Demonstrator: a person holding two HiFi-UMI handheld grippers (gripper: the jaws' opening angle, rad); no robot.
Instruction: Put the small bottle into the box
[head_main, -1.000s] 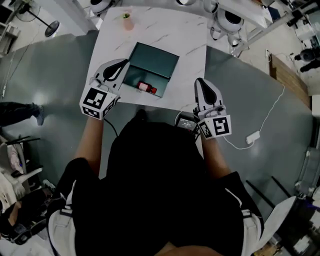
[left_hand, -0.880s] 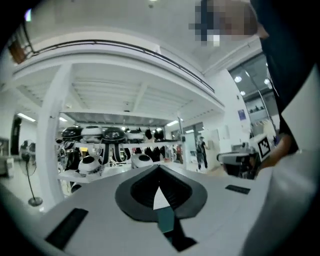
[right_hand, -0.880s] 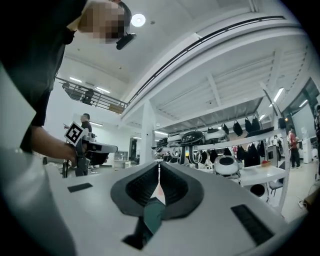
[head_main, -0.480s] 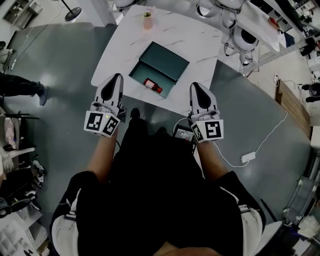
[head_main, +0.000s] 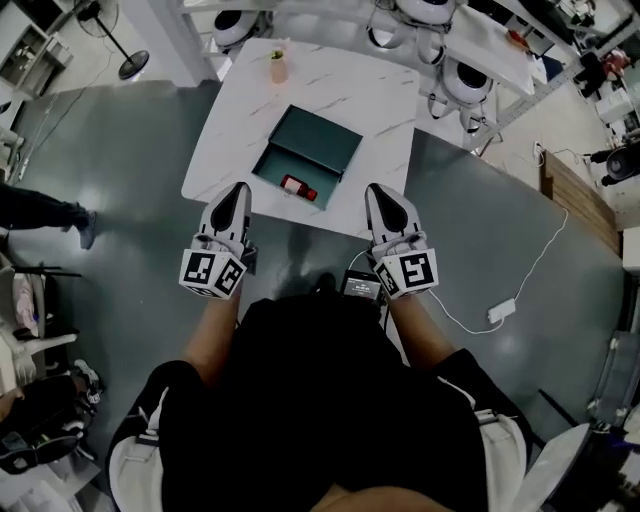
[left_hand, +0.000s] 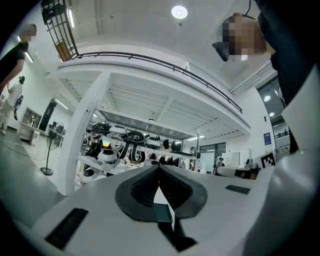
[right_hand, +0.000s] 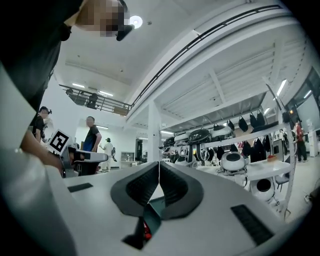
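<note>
A small red bottle (head_main: 298, 187) lies inside the open dark green box (head_main: 318, 140) on the white marble table (head_main: 240, 110). My left gripper (head_main: 240, 192) hangs shut and empty at the table's near edge, left of the box. My right gripper (head_main: 377, 193) is shut and empty too, right of the box at the near edge. In the left gripper view the jaws (left_hand: 159, 167) meet at the tips, with a bit of the green box (left_hand: 161, 212) showing below them. Through the gap under the right gripper's shut tips (right_hand: 159, 165) a speck of the red bottle (right_hand: 146, 231) shows.
A small pink cup (head_main: 278, 68) stands at the table's far edge. White robot bodies (head_main: 455, 75) crowd the far right behind the table. A white cable with an adapter (head_main: 503, 310) lies on the grey floor to my right. Someone's leg and shoe (head_main: 55, 215) show at the left.
Both grippers have drawn back from the box toward me and come level with each other at the table's near edge. The bottle stays in the box.
</note>
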